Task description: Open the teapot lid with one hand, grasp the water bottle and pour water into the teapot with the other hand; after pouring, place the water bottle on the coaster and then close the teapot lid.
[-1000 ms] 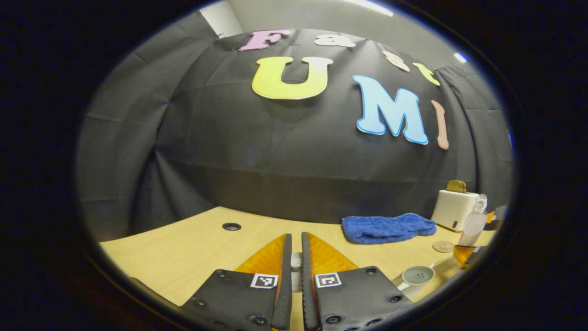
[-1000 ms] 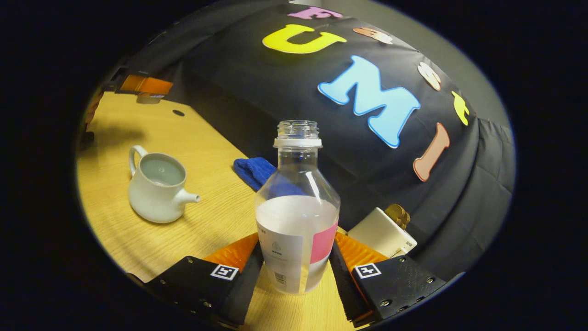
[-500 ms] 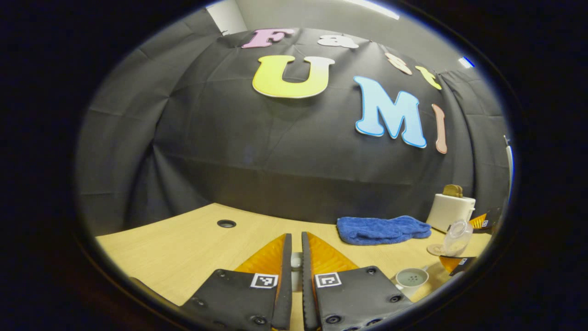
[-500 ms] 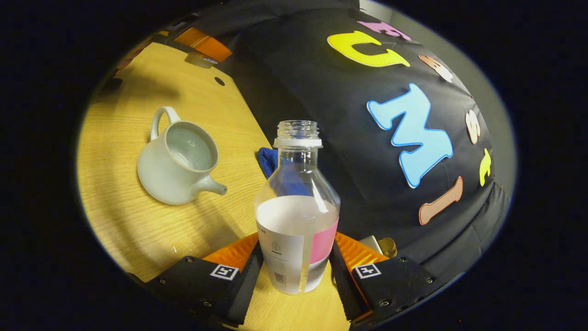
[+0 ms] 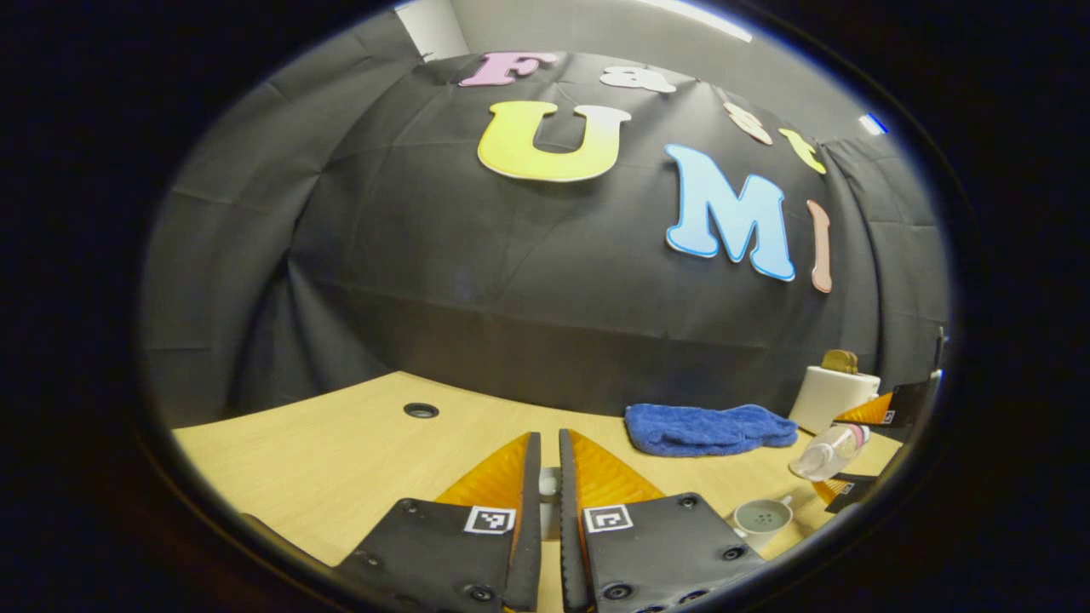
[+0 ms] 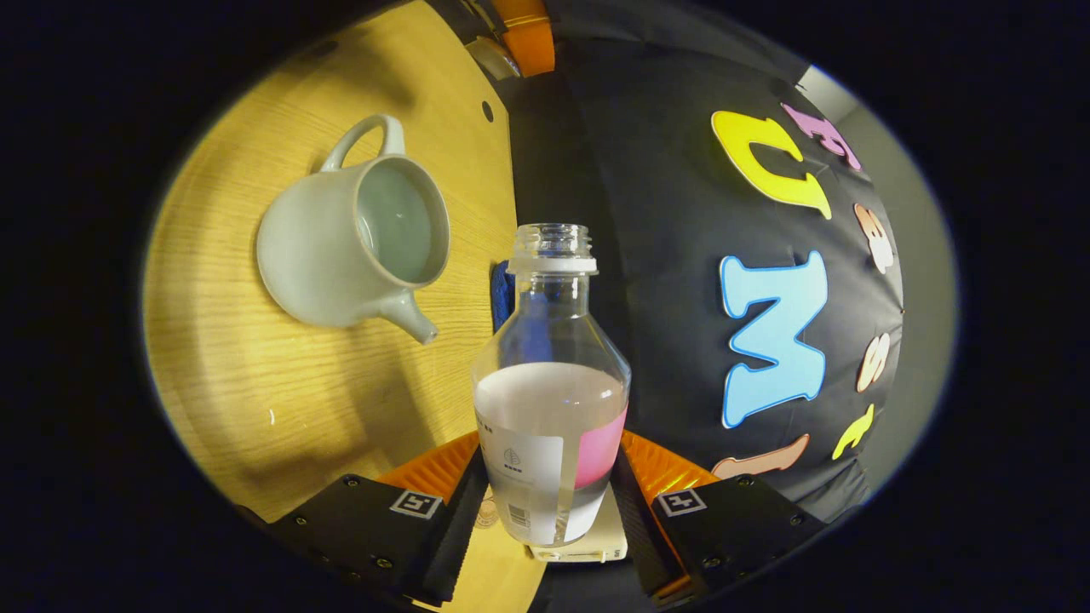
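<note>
In the right gripper view my right gripper [image 6: 551, 447] is shut on a clear, uncapped water bottle [image 6: 551, 400], about half full, with a white and pink label. The bottle is tipped steeply, its mouth up beside the spout of the pale teapot [image 6: 353, 247], which stands open on the wooden table. In the left gripper view the bottle [image 5: 824, 457] lies almost level above the teapot [image 5: 760, 517]. My left gripper [image 5: 549, 443] is held over the table, to the left of the teapot, its fingers close together on a small pale piece, the teapot lid [image 5: 549, 487].
A blue towel [image 5: 711, 428] lies behind the teapot near the booth wall. A white box [image 5: 830, 394] with a brown top stands to its right. A round coaster [image 6: 487, 511] peeks out beside the bottle's base. The wooden table [image 5: 341, 451] has a cable hole [image 5: 421, 410].
The right gripper has tipped the bottle from upright to almost level, bringing its mouth toward the teapot. The left gripper has stayed nearly still with the lid.
</note>
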Motion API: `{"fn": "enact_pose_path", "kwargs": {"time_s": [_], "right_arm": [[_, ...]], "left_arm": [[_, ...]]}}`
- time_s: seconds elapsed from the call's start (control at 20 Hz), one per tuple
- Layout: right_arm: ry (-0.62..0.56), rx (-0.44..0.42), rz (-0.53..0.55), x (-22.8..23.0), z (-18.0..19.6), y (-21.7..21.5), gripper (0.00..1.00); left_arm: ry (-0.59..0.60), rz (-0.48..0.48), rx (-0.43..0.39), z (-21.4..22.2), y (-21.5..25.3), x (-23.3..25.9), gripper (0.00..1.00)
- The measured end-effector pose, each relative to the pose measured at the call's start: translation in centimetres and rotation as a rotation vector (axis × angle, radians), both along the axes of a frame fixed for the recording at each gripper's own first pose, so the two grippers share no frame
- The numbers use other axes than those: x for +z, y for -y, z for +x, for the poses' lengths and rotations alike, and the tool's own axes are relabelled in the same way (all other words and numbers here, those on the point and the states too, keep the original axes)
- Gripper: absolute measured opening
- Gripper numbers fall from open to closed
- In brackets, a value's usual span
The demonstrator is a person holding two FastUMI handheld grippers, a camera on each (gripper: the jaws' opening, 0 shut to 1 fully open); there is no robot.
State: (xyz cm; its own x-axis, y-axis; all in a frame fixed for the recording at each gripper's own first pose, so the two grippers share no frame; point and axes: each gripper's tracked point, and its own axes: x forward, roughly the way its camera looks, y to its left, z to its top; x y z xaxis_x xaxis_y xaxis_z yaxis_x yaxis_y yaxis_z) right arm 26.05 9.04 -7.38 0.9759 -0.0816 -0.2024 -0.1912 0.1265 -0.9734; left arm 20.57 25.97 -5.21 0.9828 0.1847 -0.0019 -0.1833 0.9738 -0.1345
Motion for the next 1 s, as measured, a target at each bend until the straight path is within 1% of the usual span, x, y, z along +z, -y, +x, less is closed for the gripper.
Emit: {"fn": "enact_pose_path", "kwargs": {"time_s": [0.05,0.2,0.3,0.35,0.4,0.65,0.85,0.9,0.95,1.0], "right_arm": [[0.006,0.01,-0.032,0.3,0.1,-0.1,0.77],[0.029,0.045,-0.135,1.2,0.0,-0.5,0.77],[0.042,0.07,-0.193,1.7,0.2,-0.6,0.77],[0.043,0.08,-0.216,2.0,0.4,-0.6,0.76],[0.042,0.09,-0.236,2.1,0.5,-0.7,0.77],[0.055,0.126,-0.356,3.1,0.7,-1.3,0.77],[0.047,0.151,-0.409,3.0,0.7,-1.6,0.76],[0.049,0.154,-0.416,3.1,0.5,-1.7,0.76],[0.053,0.157,-0.425,3.1,0.3,-1.9,0.76],[0.06,0.16,-0.44,3.3,0.2,-2.0,0.76]], "left_arm": [[-0.002,-0.003,-0.005,0.1,0.1,-0.1,0.19],[0.001,-0.001,-0.004,0.0,0.0,0.1,0.16],[0.013,-0.007,0.003,-0.2,-0.3,0.5,0.16],[0.018,-0.012,0.005,-0.2,-0.5,0.7,0.19],[0.024,-0.015,0.011,-0.4,-0.6,0.9,0.19],[0.028,-0.045,0.005,-0.4,-0.8,0.7,0.19],[0.027,-0.072,-0.026,-0.3,-0.5,0.9,0.19],[0.029,-0.077,-0.033,-0.2,-0.4,0.8,0.19],[0.027,-0.08,-0.036,-0.2,-0.4,0.8,0.15],[0.025,-0.08,-0.037,-0.2,-0.4,0.8,0.15]]}}
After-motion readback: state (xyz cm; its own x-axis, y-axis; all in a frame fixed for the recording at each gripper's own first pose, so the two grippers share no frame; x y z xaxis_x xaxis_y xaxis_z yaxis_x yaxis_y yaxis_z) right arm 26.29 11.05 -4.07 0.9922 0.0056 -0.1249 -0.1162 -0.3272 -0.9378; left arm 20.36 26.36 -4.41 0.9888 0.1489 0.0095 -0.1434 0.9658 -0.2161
